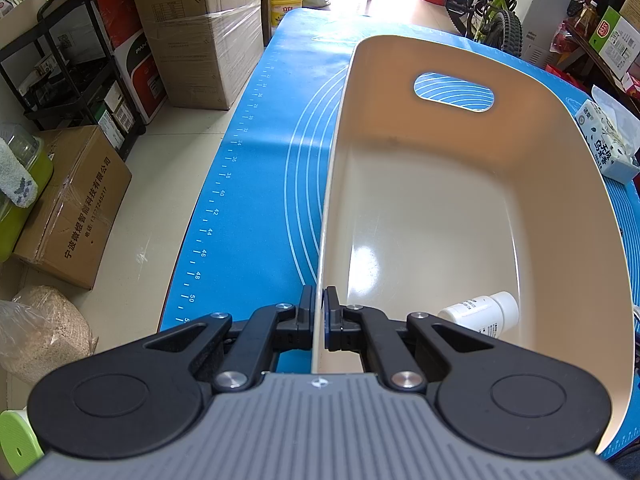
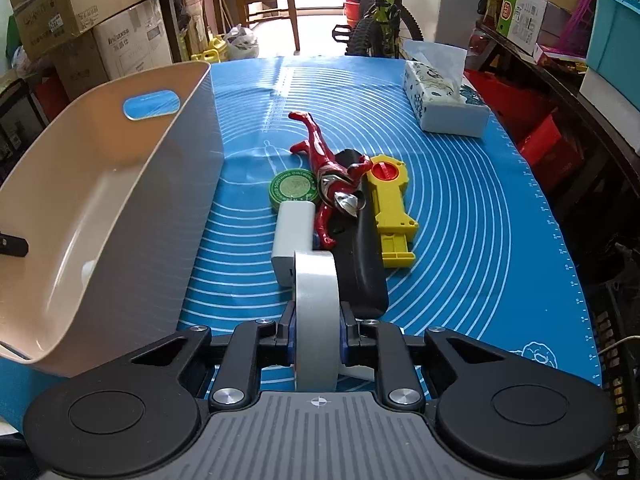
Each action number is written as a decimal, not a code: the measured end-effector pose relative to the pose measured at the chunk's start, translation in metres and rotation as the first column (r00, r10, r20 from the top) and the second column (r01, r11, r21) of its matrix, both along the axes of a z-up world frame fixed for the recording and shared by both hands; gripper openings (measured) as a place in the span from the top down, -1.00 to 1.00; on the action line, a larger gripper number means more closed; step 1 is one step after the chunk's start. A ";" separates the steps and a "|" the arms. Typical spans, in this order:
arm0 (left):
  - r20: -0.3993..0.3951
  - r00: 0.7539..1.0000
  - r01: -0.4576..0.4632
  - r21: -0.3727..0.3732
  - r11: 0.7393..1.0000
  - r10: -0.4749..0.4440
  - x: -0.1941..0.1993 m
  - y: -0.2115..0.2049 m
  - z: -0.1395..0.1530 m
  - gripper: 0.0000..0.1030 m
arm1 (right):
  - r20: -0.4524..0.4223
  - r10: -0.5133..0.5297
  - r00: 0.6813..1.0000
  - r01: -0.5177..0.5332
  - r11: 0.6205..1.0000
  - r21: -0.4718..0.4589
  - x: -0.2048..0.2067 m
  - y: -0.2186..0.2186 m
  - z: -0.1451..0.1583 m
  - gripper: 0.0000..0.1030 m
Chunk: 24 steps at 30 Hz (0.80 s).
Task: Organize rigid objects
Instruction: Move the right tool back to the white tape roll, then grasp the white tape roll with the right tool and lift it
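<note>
My left gripper [image 1: 319, 300] is shut on the near left wall of the cream plastic basket [image 1: 440, 140], one finger inside and one outside. A small white bottle [image 1: 480, 314] lies in the basket's near corner. My right gripper [image 2: 316, 320] is shut on a grey tape roll [image 2: 316, 300], held on edge just above the blue mat [image 2: 460, 220]. Beyond it lie a white box [image 2: 292, 236], a green round tin [image 2: 294, 190], a red figure [image 2: 328, 176], a black case [image 2: 360, 264] and a yellow toy [image 2: 390, 208]. The basket [image 2: 120, 200] stands to their left.
A tissue pack [image 2: 440, 100] sits at the mat's far right, also seen beside the basket [image 1: 604, 144]. Cardboard boxes [image 1: 200, 40] and a black shelf stand on the floor left of the table. A bicycle [image 2: 380, 20] stands beyond the far edge.
</note>
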State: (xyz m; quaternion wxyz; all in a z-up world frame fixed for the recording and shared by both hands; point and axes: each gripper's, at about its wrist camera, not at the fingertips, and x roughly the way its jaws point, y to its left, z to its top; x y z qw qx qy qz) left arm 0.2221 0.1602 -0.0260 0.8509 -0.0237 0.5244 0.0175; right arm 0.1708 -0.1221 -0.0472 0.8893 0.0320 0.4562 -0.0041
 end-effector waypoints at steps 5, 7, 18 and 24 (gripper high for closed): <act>0.000 1.000 0.000 0.000 1.000 0.000 0.000 0.000 0.000 0.89 | 0.032 -0.006 0.999 0.005 1.000 0.023 -0.001 -0.004 0.012 0.44; 0.000 1.000 0.000 0.000 1.000 0.000 0.000 0.000 0.000 0.89 | 0.054 -0.019 0.998 0.018 0.999 0.026 -0.002 -0.005 0.018 0.44; 0.000 1.000 0.000 -0.001 1.000 0.000 0.000 -0.001 0.000 0.89 | 0.174 -0.020 0.985 0.016 1.000 0.023 -0.005 0.001 0.061 0.44; 0.000 1.000 -0.001 -0.001 1.000 0.001 0.000 -0.001 0.000 0.89 | 0.254 0.005 0.967 -0.010 1.000 0.019 0.001 0.012 0.094 0.44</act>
